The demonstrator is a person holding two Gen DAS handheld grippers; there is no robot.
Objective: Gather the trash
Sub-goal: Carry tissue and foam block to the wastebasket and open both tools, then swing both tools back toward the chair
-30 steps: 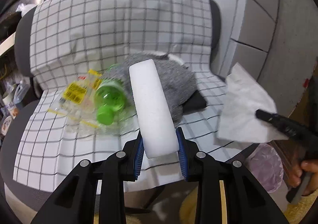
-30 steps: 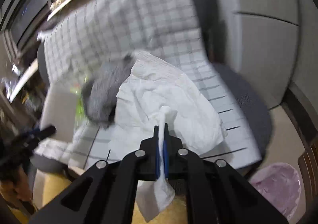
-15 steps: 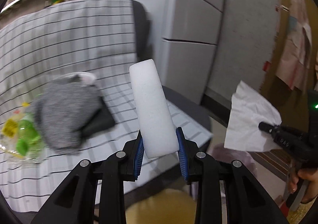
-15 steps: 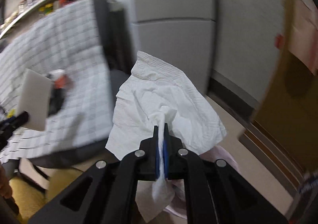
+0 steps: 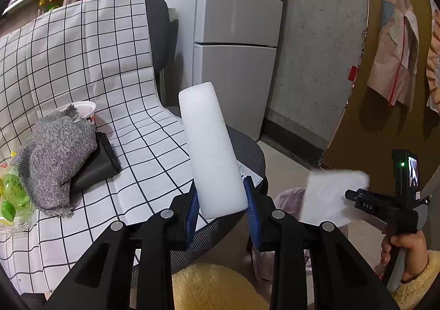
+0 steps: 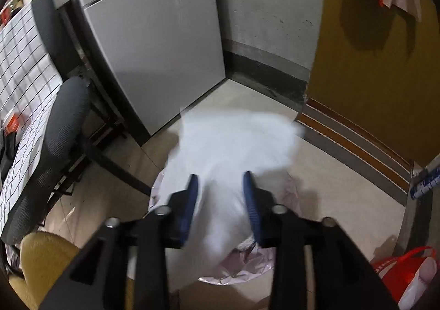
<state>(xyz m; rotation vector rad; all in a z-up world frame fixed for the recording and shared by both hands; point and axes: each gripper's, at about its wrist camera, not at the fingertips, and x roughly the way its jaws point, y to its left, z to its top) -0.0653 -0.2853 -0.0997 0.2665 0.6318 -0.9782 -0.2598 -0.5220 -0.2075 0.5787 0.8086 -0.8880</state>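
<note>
Release of the white tissue (image 6: 233,150) is what has just been brought about: the jaws of the right hand-held gripper (image 6: 220,189), which were clamped on the tissue half a second ago, have just been opening and now stand apart, with the blurred tissue loose between them and no pad seen pressing on it. The tissue is seen directly over the pink-lined trash bag (image 6: 247,260) on the floor, so this piece is judged as good as collected. The left hand-held gripper (image 5: 221,205) is closed on the white foam block (image 5: 211,150), which stands up from its blue pads unchanged from the earlier frames, and has been swung away from the chair (image 5: 247,150) toward the bag; that block is judged next to be dropped. A green bottle (image 5: 11,194) is left on the checked cloth (image 5: 82,62).
</note>
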